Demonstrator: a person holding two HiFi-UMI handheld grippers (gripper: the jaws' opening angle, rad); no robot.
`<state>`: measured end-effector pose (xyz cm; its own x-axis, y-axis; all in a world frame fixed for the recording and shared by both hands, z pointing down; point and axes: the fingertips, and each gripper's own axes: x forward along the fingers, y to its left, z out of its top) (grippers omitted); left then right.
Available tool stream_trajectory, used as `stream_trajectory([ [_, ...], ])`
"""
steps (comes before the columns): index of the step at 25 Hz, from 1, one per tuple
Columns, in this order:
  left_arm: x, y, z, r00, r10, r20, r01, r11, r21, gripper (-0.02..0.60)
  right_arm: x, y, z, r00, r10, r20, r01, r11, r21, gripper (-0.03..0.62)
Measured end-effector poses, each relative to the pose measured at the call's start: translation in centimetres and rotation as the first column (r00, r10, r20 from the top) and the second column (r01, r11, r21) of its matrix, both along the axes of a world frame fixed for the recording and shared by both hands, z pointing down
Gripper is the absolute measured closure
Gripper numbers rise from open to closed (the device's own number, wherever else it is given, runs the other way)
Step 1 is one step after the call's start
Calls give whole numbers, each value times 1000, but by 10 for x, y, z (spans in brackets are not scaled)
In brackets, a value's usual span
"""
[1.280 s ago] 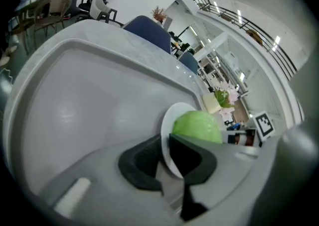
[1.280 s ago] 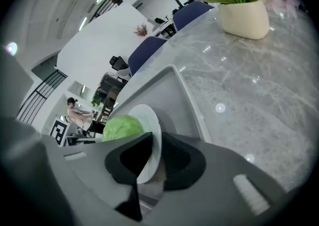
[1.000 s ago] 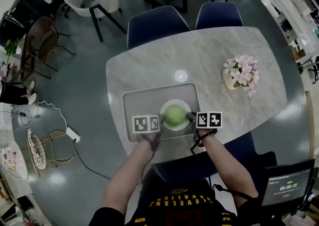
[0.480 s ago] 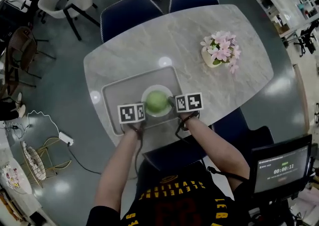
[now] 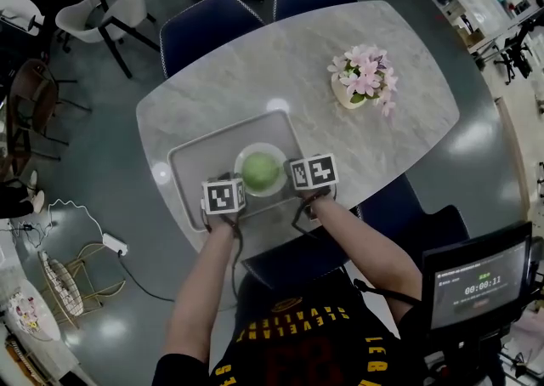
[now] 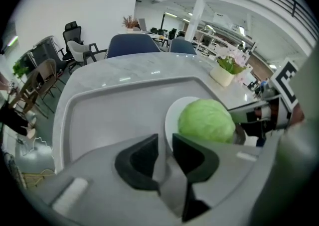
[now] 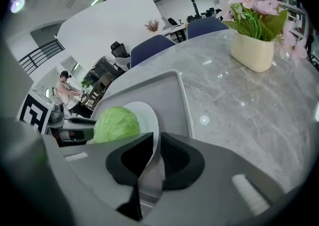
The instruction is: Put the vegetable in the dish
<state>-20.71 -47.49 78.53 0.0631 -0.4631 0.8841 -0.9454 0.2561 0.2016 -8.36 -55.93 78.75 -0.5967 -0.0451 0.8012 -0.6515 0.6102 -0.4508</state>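
pinching the white dish point(image 5: 243, 155) at opposite edges, the left gripper point(image 6: 164, 156) and right gripper point(image 7: 155, 156) each clamp its rim. green cabbage point(image 5: 261, 170) sits in it, on a grey tray point(image 5: 197, 165) on a marble table point(image 5: 340, 133). pink flowers point(image 5: 361, 76) far right, blue chairs point(image 5: 204, 29) beyond.

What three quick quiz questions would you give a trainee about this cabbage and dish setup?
1. True or false: the cabbage lies in the white dish.
2. What does the white dish stand on? A) the bare table B) the grey tray C) a chair
3. Which hand-held gripper is nearer the flower pot?

Key: 1 true. 2 B. 3 the right hand-held gripper.
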Motion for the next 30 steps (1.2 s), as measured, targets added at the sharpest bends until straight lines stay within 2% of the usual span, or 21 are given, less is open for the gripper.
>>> stream_trajectory([
  [6, -9, 18, -10, 997, -60, 46, 59, 998, 35, 531, 10, -2, -10, 1000, 28, 9, -28, 999, 20, 553],
  [8, -14, 20, -19, 993, -107, 55, 102, 991, 91, 580, 10, -2, -15, 998, 51, 45, -52, 998, 21, 573],
  [11, -6, 16, -36, 988, -153, -8, 151, 963, 221, 580, 6, -3, -29, 981, 109, 161, -107, 994, -17, 588],
  [13, 10, 16, -48, 987, -132, -90, 154, 941, 302, 580, 3, 1, -40, 968, 115, 221, -110, 993, -37, 588],
  [15, 25, 25, -59, 983, -97, -158, 146, 928, 342, 580, 3, 11, -50, 964, 86, 250, -78, 996, -44, 588],
  [21, 69, 80, -68, 946, -71, -317, 182, 924, 337, 580, 28, 40, -69, 954, 61, 294, -34, 995, -94, 588],
  [25, 86, 105, -74, 943, -31, -333, 158, 918, 363, 580, 35, 53, -82, 930, -22, 366, 51, 996, -69, 588],
  [28, 107, 137, -99, 946, 63, -319, 70, 919, 389, 580, 46, 80, -114, 918, -154, 365, 162, 987, 8, 588],
  [30, 119, 152, -117, 941, 122, -315, 21, 910, 413, 580, 57, 95, -135, 912, -233, 339, 226, 972, 60, 588],
])
